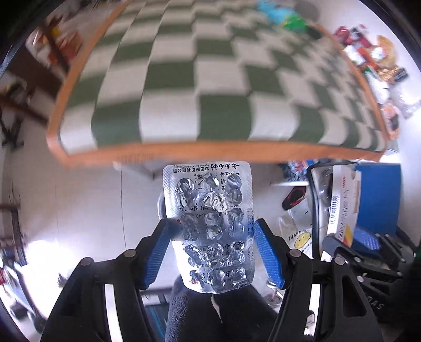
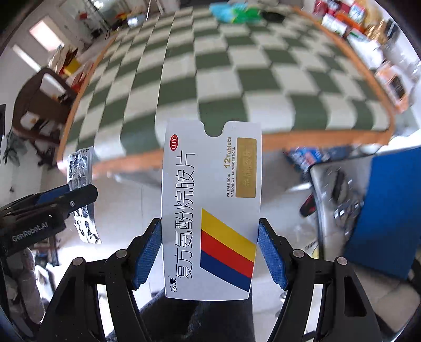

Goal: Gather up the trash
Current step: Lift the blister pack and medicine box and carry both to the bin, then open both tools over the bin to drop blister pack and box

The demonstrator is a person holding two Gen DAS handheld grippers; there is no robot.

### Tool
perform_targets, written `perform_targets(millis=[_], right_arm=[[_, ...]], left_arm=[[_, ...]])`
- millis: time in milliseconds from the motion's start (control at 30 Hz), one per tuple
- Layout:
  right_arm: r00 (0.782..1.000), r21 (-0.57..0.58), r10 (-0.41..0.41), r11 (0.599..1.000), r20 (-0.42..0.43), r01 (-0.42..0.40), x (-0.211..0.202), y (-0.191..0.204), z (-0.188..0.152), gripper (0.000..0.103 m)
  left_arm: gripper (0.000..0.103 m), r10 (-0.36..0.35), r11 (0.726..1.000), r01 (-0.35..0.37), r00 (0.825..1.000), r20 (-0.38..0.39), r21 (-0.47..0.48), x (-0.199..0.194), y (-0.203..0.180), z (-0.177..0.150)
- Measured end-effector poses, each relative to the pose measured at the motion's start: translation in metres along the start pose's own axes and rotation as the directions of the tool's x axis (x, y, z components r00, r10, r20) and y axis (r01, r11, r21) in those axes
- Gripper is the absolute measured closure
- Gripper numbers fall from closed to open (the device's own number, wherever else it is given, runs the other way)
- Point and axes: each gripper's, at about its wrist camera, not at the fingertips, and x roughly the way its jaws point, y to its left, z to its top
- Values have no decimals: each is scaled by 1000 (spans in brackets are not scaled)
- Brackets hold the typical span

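Left wrist view, nearest first: left gripper (image 1: pixel 213 236) clamped edge-on across a spent silver foil blister sheet (image 1: pixel 210 226), blue pads pinching its two long sides about midway, pockets crushed and empty. Held in the air, short of the surface, lower end hanging over a dark sleeve. Judged very light, thin and springy, so prone to bowing or twisting out of an edge pinch; best held flat across the broad faces, or kept clenched firmly.

Right wrist view: right gripper (image 2: pixel 209 236) closed on a flattened white cardboard tablet box with yellow, red and blue stripes (image 2: pixel 210 210), gripped by its long edges at the lower half. Light too, probably stiffer than the foil yet likely to buckle under hard squeezing.

Just beyond, low at right: shiny grey bin (image 2: pixel 339 200) beside a blue panel (image 2: pixel 389 210), seemingly the drop point, though uncertain.

Farther: green-and-white chequered surface with an orange rim (image 1: pixel 184 92); blurred blue and green wrappers (image 2: pixel 236 11) at its far edge.
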Motion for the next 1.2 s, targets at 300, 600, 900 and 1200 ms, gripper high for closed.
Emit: perform_targets(millis=[300, 600, 900, 1200], right_arm=[[969, 37, 101, 995, -224, -95, 181, -9, -51, 30], [942, 110, 207, 977, -262, -184, 359, -15, -60, 29], [923, 138, 229, 971, -310, -195, 468, -9, -69, 0], [957, 1, 43, 999, -288, -44, 449, -2, -74, 0]], left_arm=[[41, -51, 983, 24, 988, -145, -183, 160, 61, -23], [31, -153, 961, 94, 964, -216, -260, 314, 101, -9], [0, -24, 971, -23, 981, -195, -239, 340, 135, -21], [0, 114, 977, -139, 981, -157, -161, 318, 132, -39]])
